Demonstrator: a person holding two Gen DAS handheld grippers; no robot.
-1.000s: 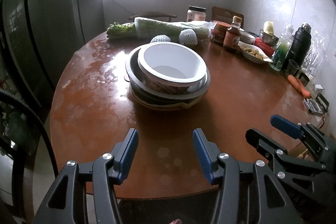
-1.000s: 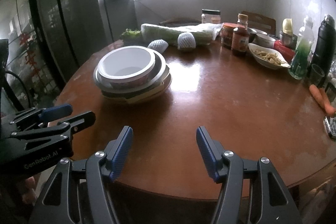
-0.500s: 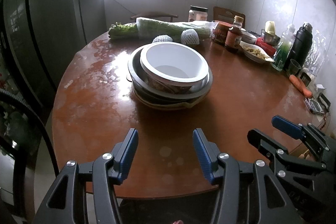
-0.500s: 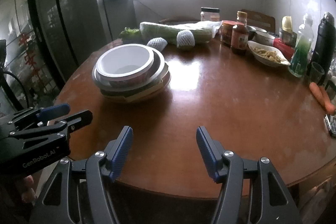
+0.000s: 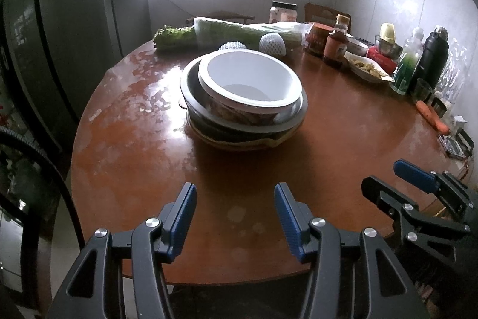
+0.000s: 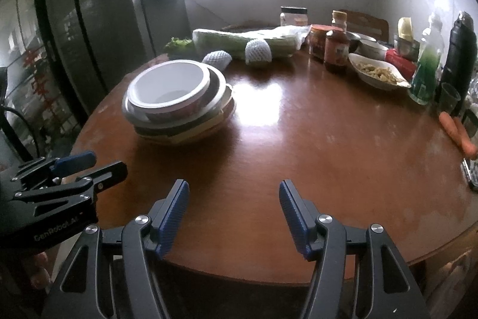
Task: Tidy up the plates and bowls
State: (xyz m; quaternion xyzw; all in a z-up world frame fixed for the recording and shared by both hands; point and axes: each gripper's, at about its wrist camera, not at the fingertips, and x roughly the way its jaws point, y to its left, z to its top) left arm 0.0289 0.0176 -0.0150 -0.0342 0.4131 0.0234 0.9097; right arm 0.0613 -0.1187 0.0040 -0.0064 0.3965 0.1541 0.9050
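Observation:
A white bowl [image 5: 249,79] sits on top of a stack of bowls and plates [image 5: 245,124] on the round brown table [image 5: 343,133]. The stack also shows in the right wrist view [image 6: 179,115], left of centre. My left gripper [image 5: 235,208] is open and empty over the table's near edge, well short of the stack. My right gripper [image 6: 234,207] is open and empty, also over the near edge, to the right of the stack. Each gripper shows at the side of the other's view.
Along the far rim lie wrapped greens [image 5: 227,32], two netted fruits [image 6: 258,50], jars and a sauce bottle [image 6: 336,50], a dish of food [image 6: 376,73], a green bottle [image 6: 425,73], a black flask [image 6: 457,59] and carrots [image 6: 457,133]. A dark cabinet [image 6: 83,35] stands left.
Both grippers have drawn slightly back and up from the table; the stack looks a little farther away. Both stay open and empty. The stack has not moved.

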